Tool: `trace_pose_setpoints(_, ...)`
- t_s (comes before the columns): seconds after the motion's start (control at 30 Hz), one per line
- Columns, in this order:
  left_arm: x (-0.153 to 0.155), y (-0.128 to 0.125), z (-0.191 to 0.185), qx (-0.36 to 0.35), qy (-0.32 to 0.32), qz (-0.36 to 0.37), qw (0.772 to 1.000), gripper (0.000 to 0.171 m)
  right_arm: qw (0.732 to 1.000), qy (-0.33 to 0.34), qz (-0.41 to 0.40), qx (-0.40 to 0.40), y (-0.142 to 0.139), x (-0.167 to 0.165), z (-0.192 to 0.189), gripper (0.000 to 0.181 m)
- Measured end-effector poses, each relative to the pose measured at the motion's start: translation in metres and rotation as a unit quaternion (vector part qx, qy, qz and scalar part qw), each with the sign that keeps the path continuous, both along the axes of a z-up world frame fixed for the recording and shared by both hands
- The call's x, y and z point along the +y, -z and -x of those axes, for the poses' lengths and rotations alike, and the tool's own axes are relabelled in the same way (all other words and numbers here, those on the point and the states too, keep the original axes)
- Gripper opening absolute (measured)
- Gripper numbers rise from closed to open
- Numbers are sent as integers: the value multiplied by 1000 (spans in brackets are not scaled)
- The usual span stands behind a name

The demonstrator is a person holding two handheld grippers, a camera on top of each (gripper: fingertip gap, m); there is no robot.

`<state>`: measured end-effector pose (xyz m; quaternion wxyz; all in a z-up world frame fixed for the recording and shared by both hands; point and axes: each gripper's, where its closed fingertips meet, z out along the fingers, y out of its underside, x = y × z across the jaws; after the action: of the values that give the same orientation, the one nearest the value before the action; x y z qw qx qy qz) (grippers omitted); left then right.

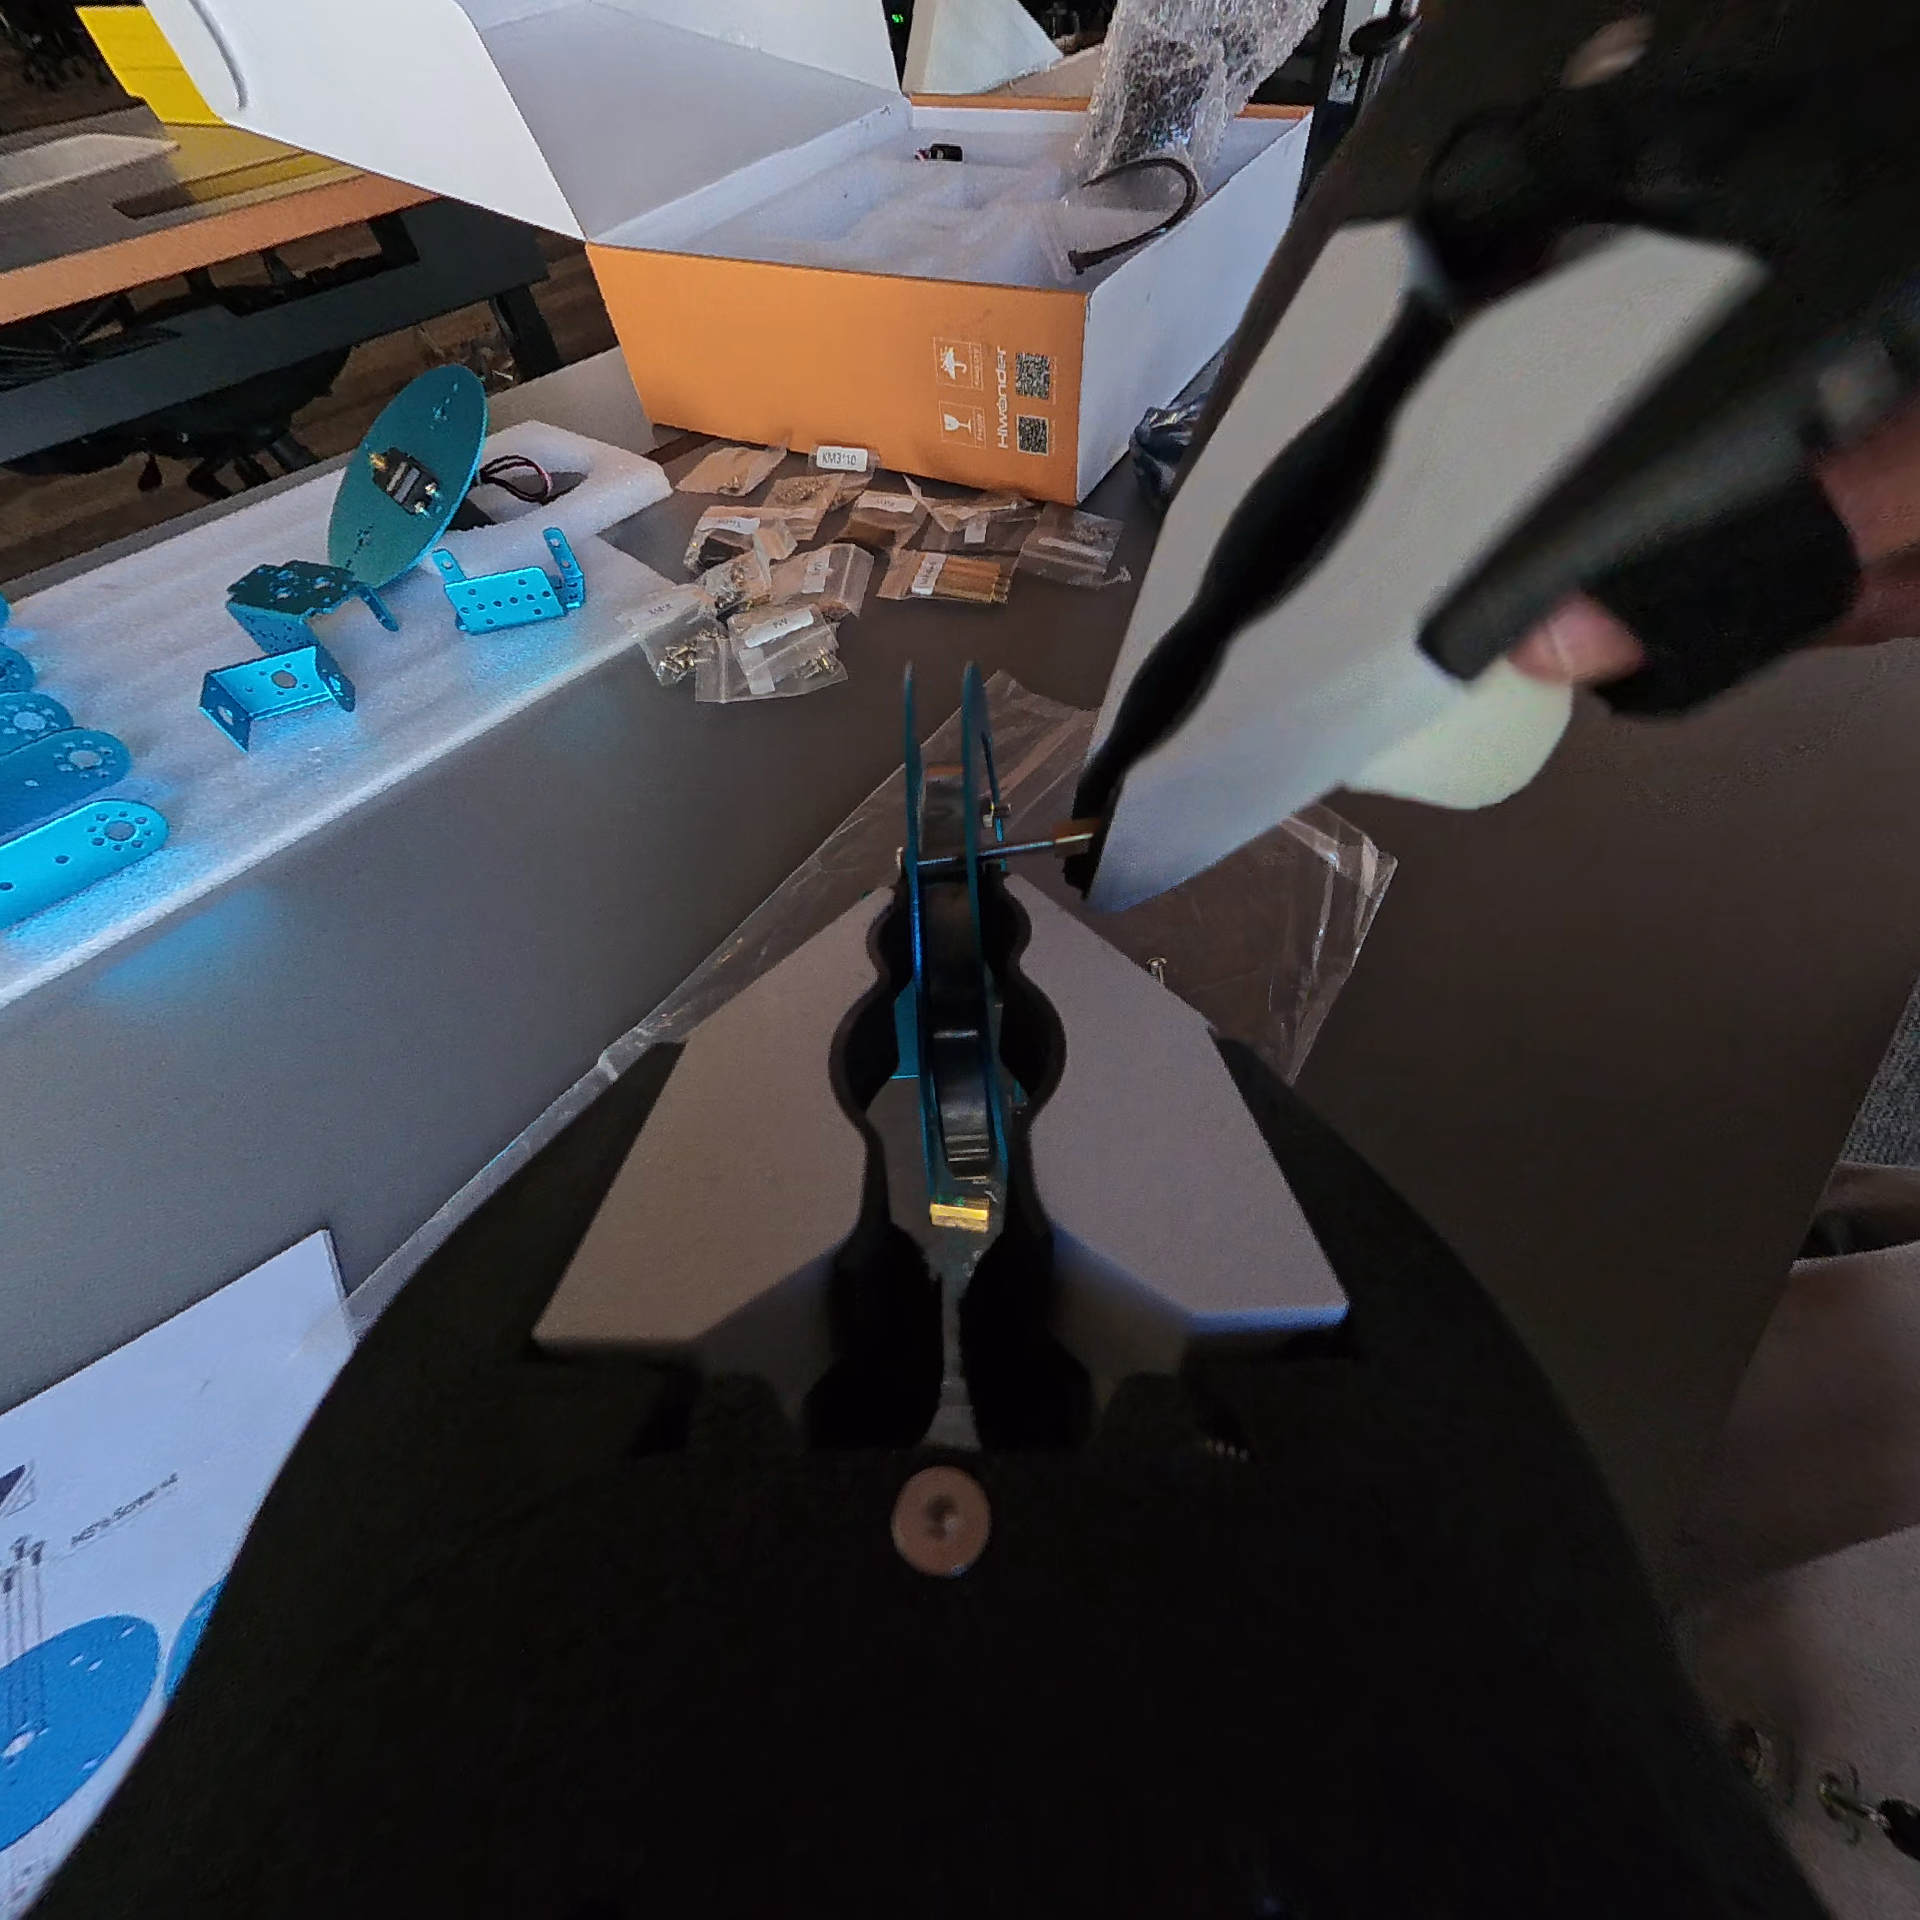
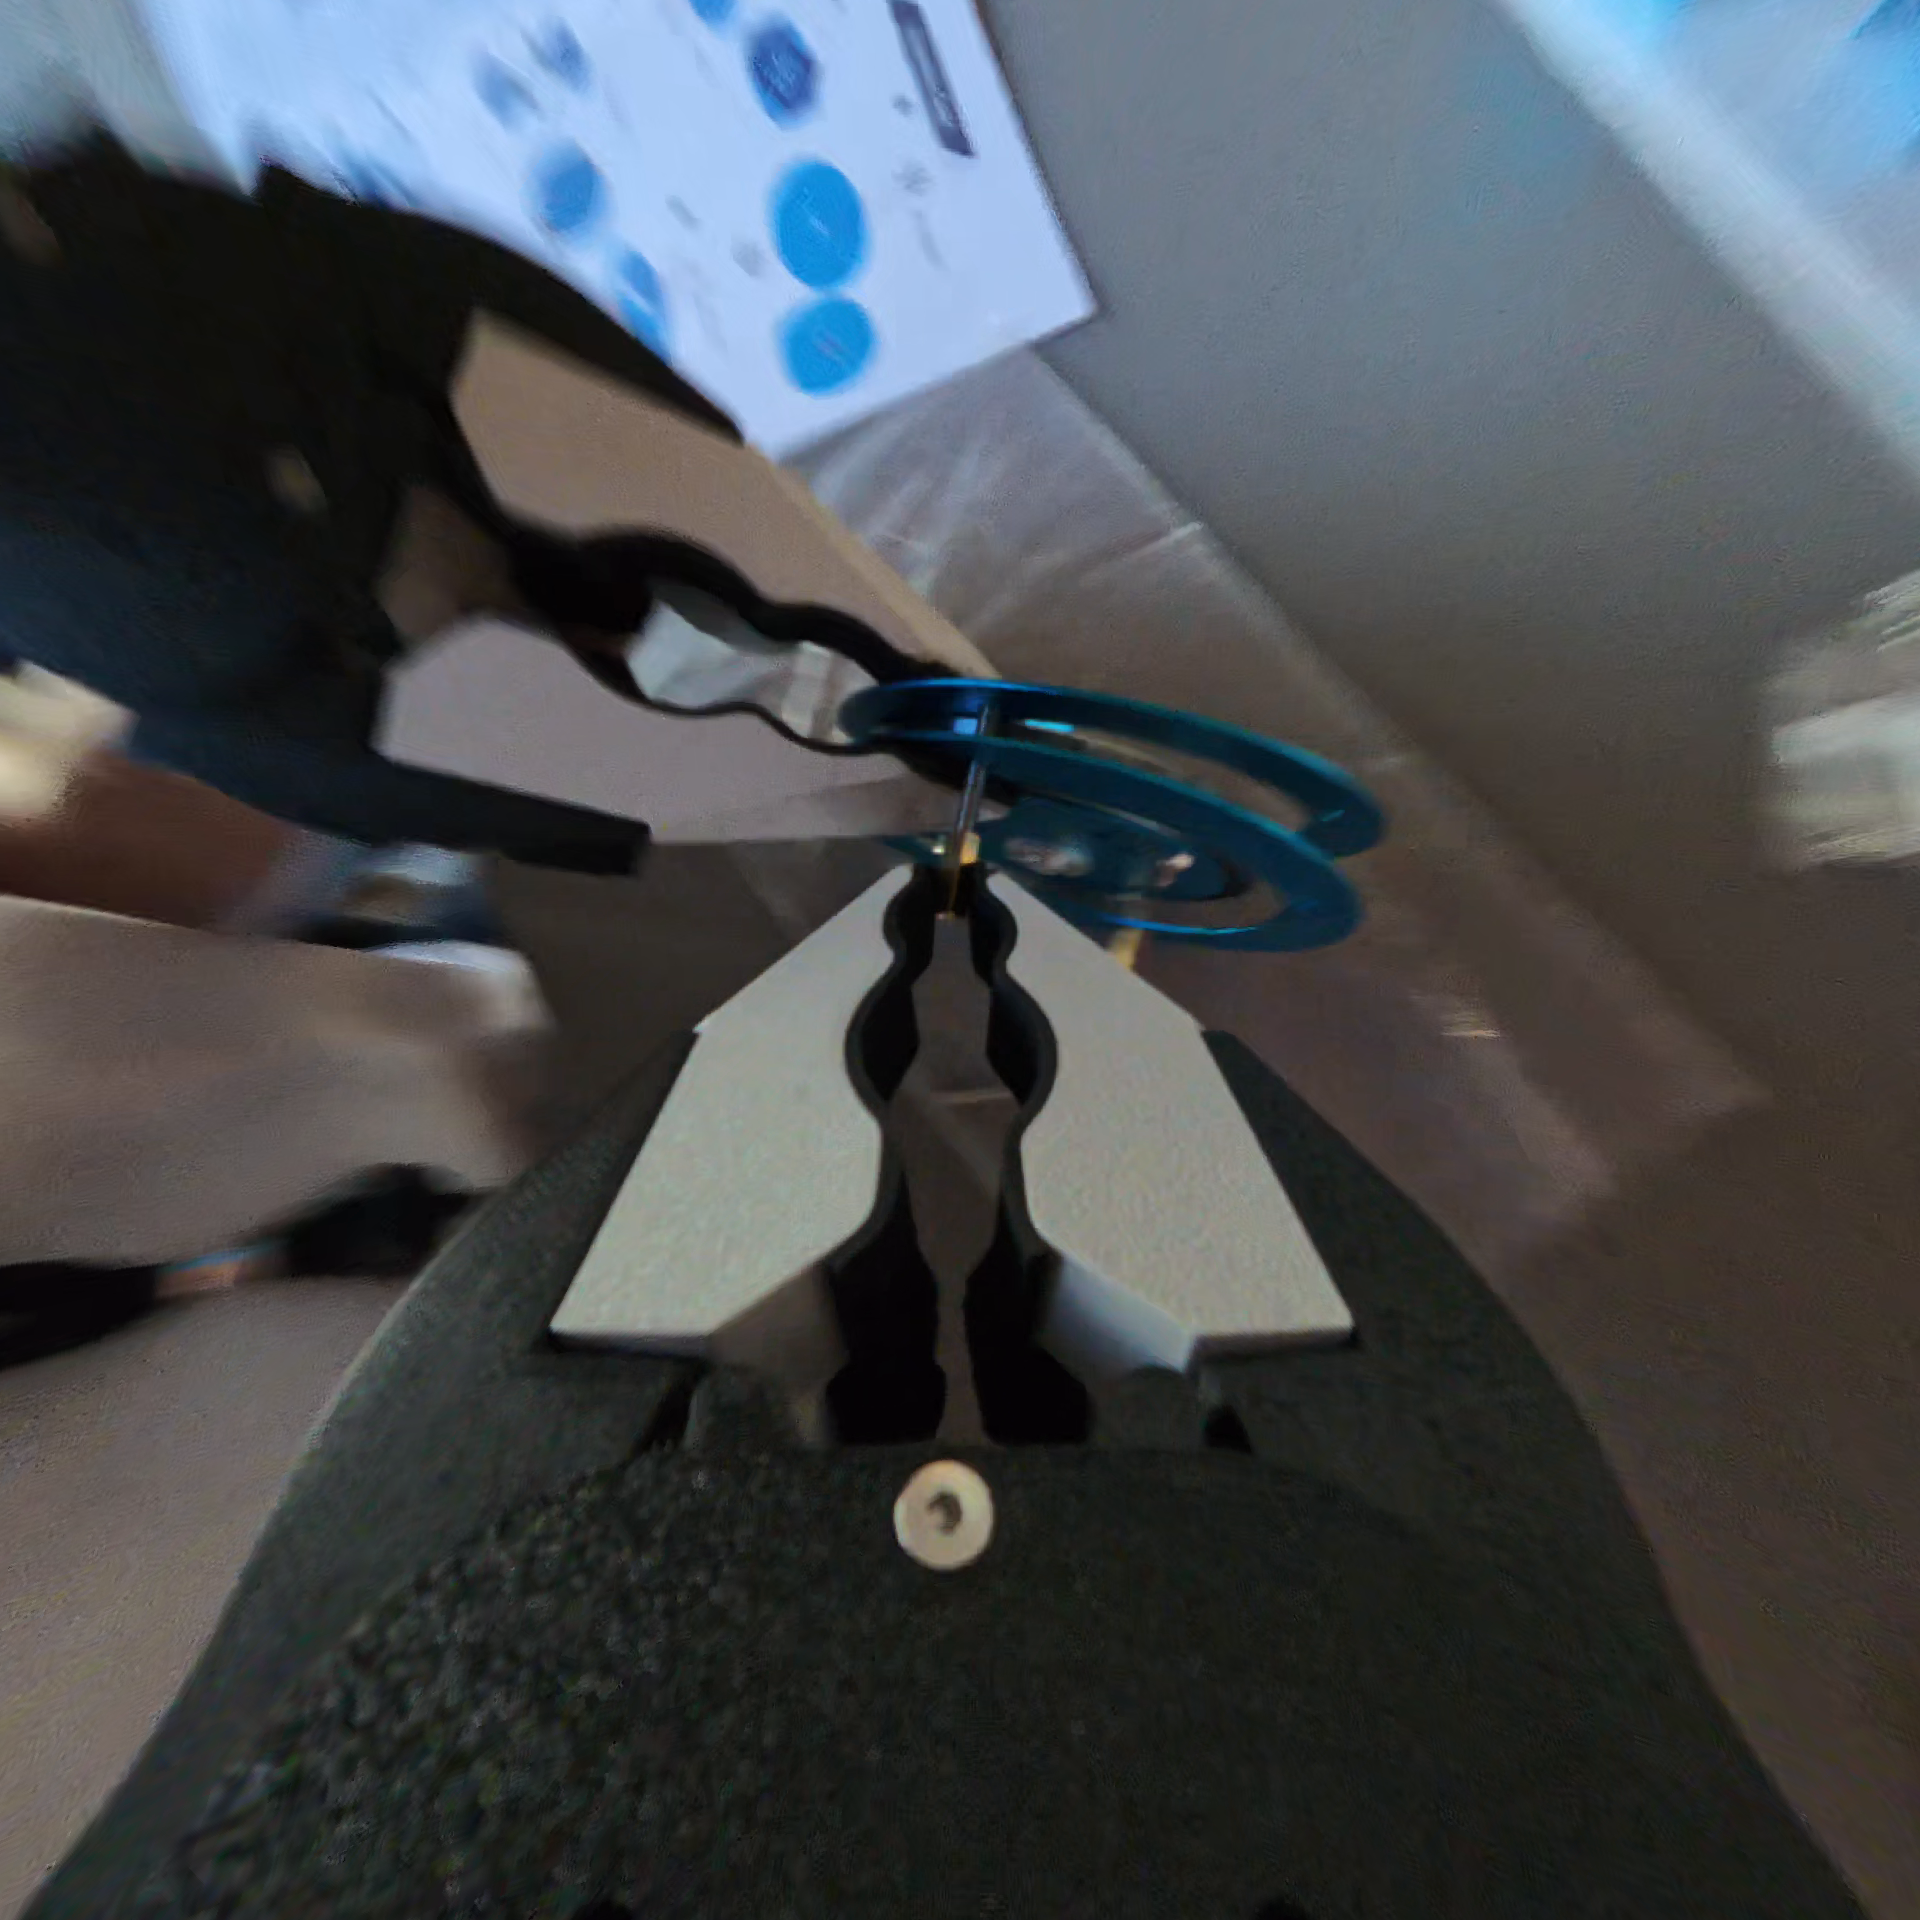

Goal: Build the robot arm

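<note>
Left tool (image 1: 951,914): closed on the pair of stacked round blue metal plates (image 1: 940,831), held edge-on above the dark bench (image 1: 1558,1039).
Right tool (image 2: 951,904): jaws narrow, pinching the small brass standoff (image 2: 956,883) on a thin screw (image 2: 971,800) through the plates.
Nearby: clear plastic bag (image 1: 1278,935) under the plates; blue metal brackets (image 1: 509,592) on white foam (image 1: 416,727); open orange-and-white cardboard box (image 1: 831,353).

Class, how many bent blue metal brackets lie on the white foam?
3 brackets: one below the upright blue disc, one right of it, one nearest the foam's front edge. Others may be off-frame.
</note>
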<state>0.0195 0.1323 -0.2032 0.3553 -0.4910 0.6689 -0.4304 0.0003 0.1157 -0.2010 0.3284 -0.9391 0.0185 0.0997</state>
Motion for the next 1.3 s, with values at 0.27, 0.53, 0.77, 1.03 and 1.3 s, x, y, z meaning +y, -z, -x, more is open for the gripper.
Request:
trace_pose_setpoints(0.27,0,-1,-3,-5,4,4,1000,12,840,49,-55,537,-8,0,9,5)
trace_pose_setpoints(0.53,0,0,-1,2,1,4,1000,12,988,7,-13,-152,2,-2,-7,24)
trace_pose_setpoints(0.77,1,0,-1,-6,-3,6,1000,12,976,-5,26,-217,7,2,-11,4)
trace_pose_setpoints(1.03,1,-1,-2,-7,1,7,1000,12,872,46,-26,486,-3,4,12,4)
trace_pose_setpoints(1.3,2,0,-1,1,-2,6,1000,12,994,-4,32,-103,22,-1,5,29)
